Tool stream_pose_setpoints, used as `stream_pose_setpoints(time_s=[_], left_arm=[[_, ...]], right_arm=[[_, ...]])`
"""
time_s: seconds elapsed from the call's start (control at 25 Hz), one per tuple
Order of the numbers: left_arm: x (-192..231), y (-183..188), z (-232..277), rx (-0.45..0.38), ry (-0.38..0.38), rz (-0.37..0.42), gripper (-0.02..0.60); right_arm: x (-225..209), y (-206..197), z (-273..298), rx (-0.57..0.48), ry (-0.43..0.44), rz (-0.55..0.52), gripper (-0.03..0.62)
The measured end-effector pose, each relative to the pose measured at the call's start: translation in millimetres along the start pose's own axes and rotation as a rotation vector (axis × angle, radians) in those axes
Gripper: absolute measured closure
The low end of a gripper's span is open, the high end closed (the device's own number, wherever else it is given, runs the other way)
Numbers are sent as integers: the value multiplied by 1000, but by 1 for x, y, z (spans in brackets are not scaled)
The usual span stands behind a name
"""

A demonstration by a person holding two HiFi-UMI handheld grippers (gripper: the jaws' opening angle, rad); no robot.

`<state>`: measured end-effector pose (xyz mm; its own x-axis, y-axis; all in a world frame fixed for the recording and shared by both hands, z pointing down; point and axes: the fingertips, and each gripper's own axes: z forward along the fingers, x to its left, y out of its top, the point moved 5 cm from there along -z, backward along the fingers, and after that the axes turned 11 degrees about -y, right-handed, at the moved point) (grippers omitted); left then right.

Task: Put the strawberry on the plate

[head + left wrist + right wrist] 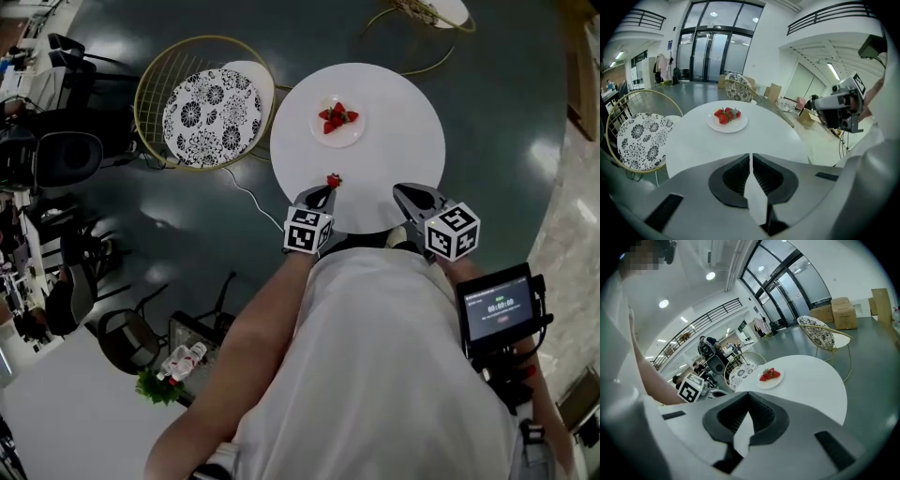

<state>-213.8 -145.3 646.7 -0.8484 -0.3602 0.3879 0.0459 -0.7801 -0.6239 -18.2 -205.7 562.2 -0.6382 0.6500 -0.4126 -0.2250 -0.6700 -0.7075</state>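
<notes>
No brand or label readable anywhere: only black-and-white square markers on the gripper cubes, and pale digits on a small screen (500,307) at the person's right side, too small to read. Clamped at the tips of the left gripper (325,193), going by the head view, a single strawberry (333,180), just over the near edge of the round white tabletop (403,159) and well short of the plate (354,137). In the left gripper view, only a thin slit between the jaws, with the berry itself hidden behind their tips. On the plate, near the tabletop's middle, a small heap of red berries (337,118). Right gripper (405,195) beside the left at the same near edge, jaws together tip to tip on nothing. Both arms bent in close to the torso, the right one largely covered by the white shirt. Left of the tabletop, a wire chair (211,117) with a flowered cushion.
</notes>
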Motion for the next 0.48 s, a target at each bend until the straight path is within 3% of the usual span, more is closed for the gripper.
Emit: stream_pose_setpoints(time_s=[0.32, 0.4, 0.48], left_arm=[[7, 2, 7, 91, 0, 28, 571], [8, 3, 11, 122, -4, 46, 520], [8, 3, 14, 143, -9, 55, 515]], right_arm=[[-1, 2, -2, 6, -30, 41, 588], [-4, 2, -3, 7, -39, 49, 588], [-5, 3, -4, 8, -46, 57, 588]])
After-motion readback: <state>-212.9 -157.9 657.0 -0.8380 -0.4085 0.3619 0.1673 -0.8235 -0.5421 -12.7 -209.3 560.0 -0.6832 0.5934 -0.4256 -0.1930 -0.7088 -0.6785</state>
